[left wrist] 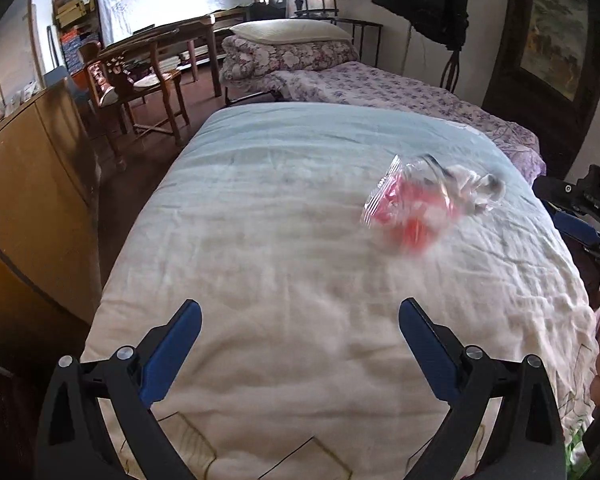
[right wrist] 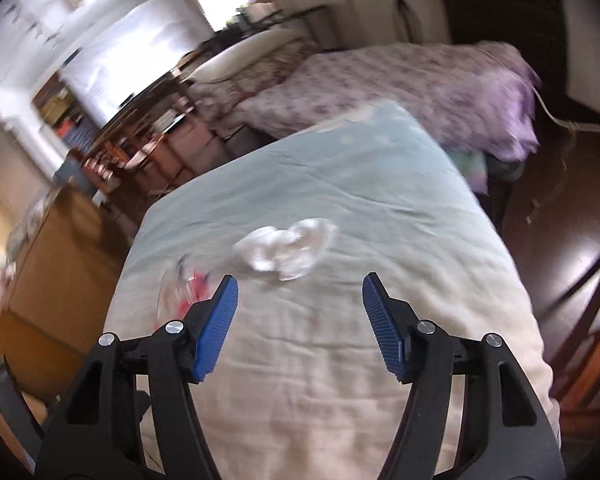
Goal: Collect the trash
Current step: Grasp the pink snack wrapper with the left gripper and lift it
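A clear plastic bag with red contents [left wrist: 408, 212] lies on the pale quilt [left wrist: 280, 264], right of centre. Crumpled white tissue [left wrist: 472, 188] lies against its far right side. My left gripper [left wrist: 300, 320] is open and empty, above the quilt's near part, well short of the bag. In the right wrist view the white tissue [right wrist: 288, 248] lies just beyond my open, empty right gripper [right wrist: 300, 292]. The plastic bag [right wrist: 184, 284] sits left of it, partly hidden behind the left finger. The right gripper also shows in the left wrist view [left wrist: 576, 216] at the right edge.
A second bed with purple floral bedding [left wrist: 380, 84] and pillows stands behind the quilt. A wooden cabinet [left wrist: 32, 192] stands at the left. A wooden chair [left wrist: 140, 80] and table are at the back left. Dark wooden floor [right wrist: 560, 220] lies to the right.
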Action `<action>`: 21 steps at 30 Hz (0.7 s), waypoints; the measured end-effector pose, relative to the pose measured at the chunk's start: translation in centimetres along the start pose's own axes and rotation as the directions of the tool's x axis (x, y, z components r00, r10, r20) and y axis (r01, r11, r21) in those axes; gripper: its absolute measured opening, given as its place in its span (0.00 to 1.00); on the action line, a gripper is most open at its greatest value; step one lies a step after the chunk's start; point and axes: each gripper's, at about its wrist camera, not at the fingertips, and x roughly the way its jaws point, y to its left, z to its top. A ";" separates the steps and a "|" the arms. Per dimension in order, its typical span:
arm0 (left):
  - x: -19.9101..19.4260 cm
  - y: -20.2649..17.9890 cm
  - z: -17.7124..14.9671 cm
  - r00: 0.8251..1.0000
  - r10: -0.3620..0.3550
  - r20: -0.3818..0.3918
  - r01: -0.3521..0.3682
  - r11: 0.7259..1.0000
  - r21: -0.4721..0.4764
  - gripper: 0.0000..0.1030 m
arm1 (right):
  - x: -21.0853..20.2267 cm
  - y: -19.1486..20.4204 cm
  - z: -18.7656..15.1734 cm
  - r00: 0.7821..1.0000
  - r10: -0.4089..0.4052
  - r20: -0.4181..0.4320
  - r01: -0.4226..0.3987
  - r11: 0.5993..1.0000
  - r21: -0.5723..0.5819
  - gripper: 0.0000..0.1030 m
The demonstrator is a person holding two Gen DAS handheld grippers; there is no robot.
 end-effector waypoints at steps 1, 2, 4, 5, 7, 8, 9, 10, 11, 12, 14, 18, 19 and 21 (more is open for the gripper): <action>0.0 -0.2 0.1 1.000 -0.005 0.008 0.005 1.000 0.009 0.94 | -0.2 0.0 -0.1 1.000 -0.003 0.010 0.003 1.000 0.014 0.63; -0.1 -0.5 0.2 1.000 -0.014 0.016 0.014 1.000 0.020 0.94 | -0.2 -0.2 0.0 1.000 -0.008 0.019 0.008 1.000 0.025 0.64; -0.1 -1.3 0.4 0.998 -0.051 0.026 0.050 0.998 0.049 0.94 | -0.2 -0.5 -0.3 0.999 -0.022 0.032 0.021 0.999 0.043 0.66; -0.1 -1.7 0.5 0.998 -0.062 0.028 0.060 0.996 0.062 0.94 | 0.1 -0.4 -0.2 0.999 -0.023 0.033 0.022 0.998 0.050 0.67; 0.0 -2.6 0.8 0.995 -0.090 0.033 0.087 0.991 0.097 0.94 | 0.4 -0.8 -0.3 0.999 -0.020 0.035 0.017 0.998 0.065 0.67; 0.1 -3.0 1.0 0.994 -0.099 0.036 0.094 0.990 0.106 0.94 | 0.0 -0.5 -0.5 0.999 -0.018 0.037 0.015 0.997 0.070 0.67; 0.2 -3.4 1.3 0.993 -0.111 0.042 0.106 0.987 0.118 0.94 | 0.0 -0.5 -0.6 0.999 -0.017 0.039 0.014 0.997 0.073 0.67; 0.4 -3.8 1.5 0.992 -0.121 0.048 0.114 0.986 0.125 0.94 | 0.0 -0.5 -0.7 0.999 -0.018 0.041 0.015 0.997 0.077 0.67; 0.6 -4.3 2.0 0.990 -0.129 0.061 0.120 0.983 0.136 0.94 | 0.0 -0.5 -0.7 0.999 -0.018 0.043 0.015 0.997 0.081 0.68; 0.8 -4.6 2.3 0.989 -0.134 0.068 0.124 0.982 0.142 0.94 | -0.1 -0.5 -0.7 0.999 -0.017 0.044 0.013 0.996 0.088 0.68; 1.4 -5.5 3.1 0.986 -0.153 0.074 0.140 0.978 0.156 0.94 | -0.2 -0.6 -0.7 0.999 -0.011 0.043 0.007 0.995 0.102 0.69; 3.7 -6.3 4.5 0.985 -0.163 0.058 0.153 0.976 0.153 0.94 | -0.2 -1.1 -0.7 0.999 -0.009 0.038 0.004 0.992 0.127 0.69; 4.5 -6.3 4.8 0.985 -0.164 0.045 0.156 0.977 0.148 0.94 | -0.1 -1.2 -0.7 0.999 -0.009 0.034 0.005 0.992 0.129 0.69; 5.7 -6.4 5.0 0.988 -0.152 0.024 0.147 0.979 0.143 0.94 | 0.1 -1.2 -0.7 1.000 -0.009 0.028 0.005 0.991 0.130 0.69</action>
